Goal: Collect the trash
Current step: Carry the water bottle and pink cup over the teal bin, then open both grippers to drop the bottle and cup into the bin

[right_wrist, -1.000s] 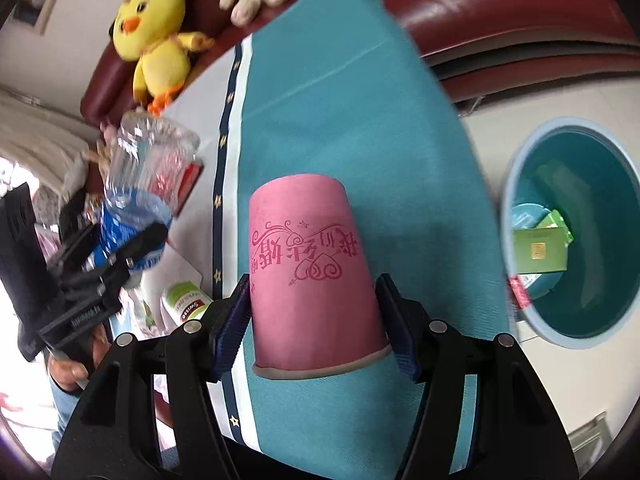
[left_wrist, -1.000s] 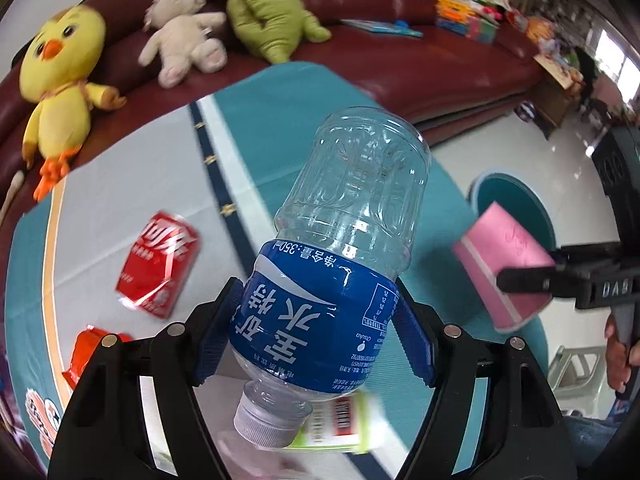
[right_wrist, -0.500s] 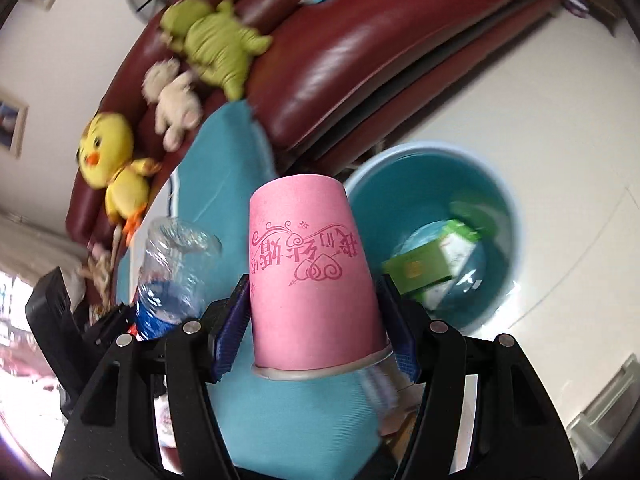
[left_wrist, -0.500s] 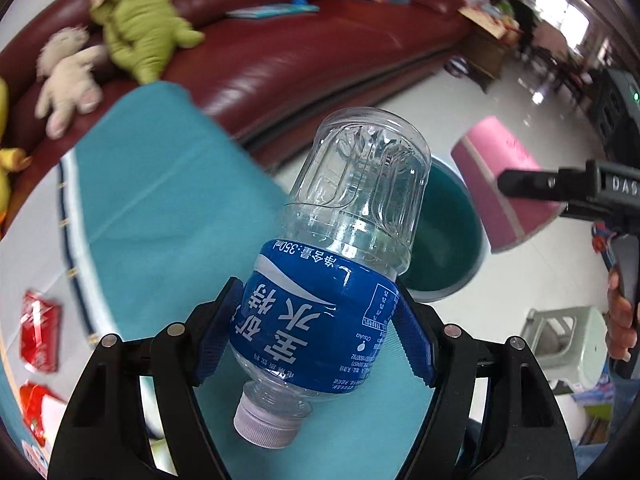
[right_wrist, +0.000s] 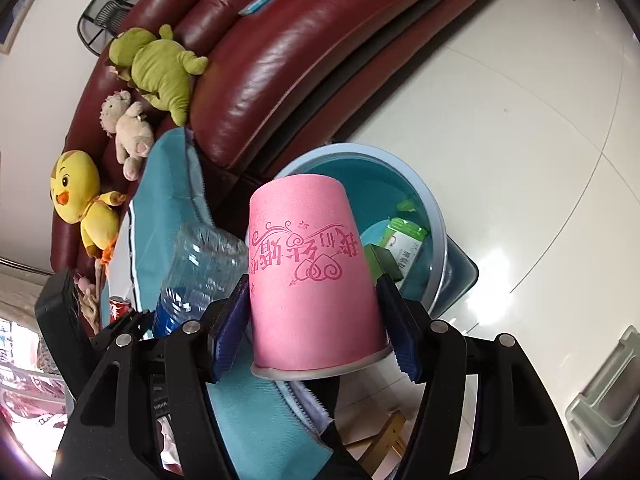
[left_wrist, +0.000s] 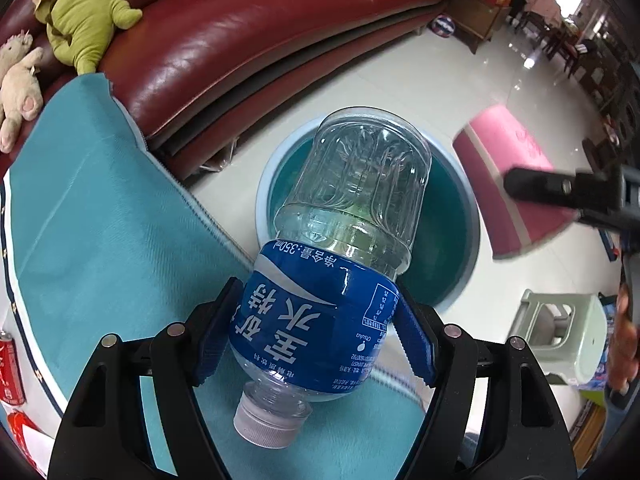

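A clear plastic bottle with a blue label lies between the pads of my left gripper, which is shut on it, cap toward the camera. Its base hangs over a teal bin with a pale blue rim on the floor. My right gripper is shut on a pink paper cup, rim toward the camera, just in front of the bin. The cup also shows at the right of the left wrist view, and the bottle to the left of the cup. A green packet lies inside the bin.
A table under a teal cloth stands left of the bin, with red cans at its far edge. Behind is a dark red leather sofa with plush toys. A pale green stool stands on the tiled floor at the right.
Both grippers have swung away from the tabletop to the bin beside it, each still gripping its item. The bin now fills the middle of both views.
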`<state>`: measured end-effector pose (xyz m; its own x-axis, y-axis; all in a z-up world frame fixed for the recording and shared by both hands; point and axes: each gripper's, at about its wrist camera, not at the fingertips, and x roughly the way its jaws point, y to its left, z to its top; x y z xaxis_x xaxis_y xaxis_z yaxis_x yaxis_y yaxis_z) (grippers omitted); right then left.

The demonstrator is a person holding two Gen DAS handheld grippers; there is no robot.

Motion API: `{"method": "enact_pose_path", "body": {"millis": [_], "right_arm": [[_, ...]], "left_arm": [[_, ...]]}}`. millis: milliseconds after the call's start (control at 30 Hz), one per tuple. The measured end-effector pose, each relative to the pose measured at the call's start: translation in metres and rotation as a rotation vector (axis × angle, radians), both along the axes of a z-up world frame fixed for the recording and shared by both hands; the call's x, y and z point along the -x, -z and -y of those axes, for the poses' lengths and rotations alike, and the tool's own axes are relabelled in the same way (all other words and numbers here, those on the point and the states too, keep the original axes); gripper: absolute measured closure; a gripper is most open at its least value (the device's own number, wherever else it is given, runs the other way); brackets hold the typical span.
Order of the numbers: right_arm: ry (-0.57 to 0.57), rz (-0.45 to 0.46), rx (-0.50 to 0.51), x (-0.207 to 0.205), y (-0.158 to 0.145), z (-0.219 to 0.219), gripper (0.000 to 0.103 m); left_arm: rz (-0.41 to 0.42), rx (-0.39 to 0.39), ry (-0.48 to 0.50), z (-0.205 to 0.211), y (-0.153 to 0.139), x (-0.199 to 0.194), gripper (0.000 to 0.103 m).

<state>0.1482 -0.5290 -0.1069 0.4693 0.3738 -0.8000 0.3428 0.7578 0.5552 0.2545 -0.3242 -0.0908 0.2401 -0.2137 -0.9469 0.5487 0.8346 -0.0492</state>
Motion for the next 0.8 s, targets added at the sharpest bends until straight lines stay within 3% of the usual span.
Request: {"method": "enact_pose_path", "body": {"millis": [533, 800], "right_arm": [[-0.021, -0.08, 0.018, -0.008, 0.03, -0.003, 0.042], [-0.035, -0.079, 0.041, -0.01, 0.023, -0.01, 0.042]], "left_arm": [[-0.057, 0.017, -0.062, 0.002, 0.016, -0.011, 0.024], [-0.064, 0.049, -0.089, -0.015, 0.011, -0.002, 0.024]]}}
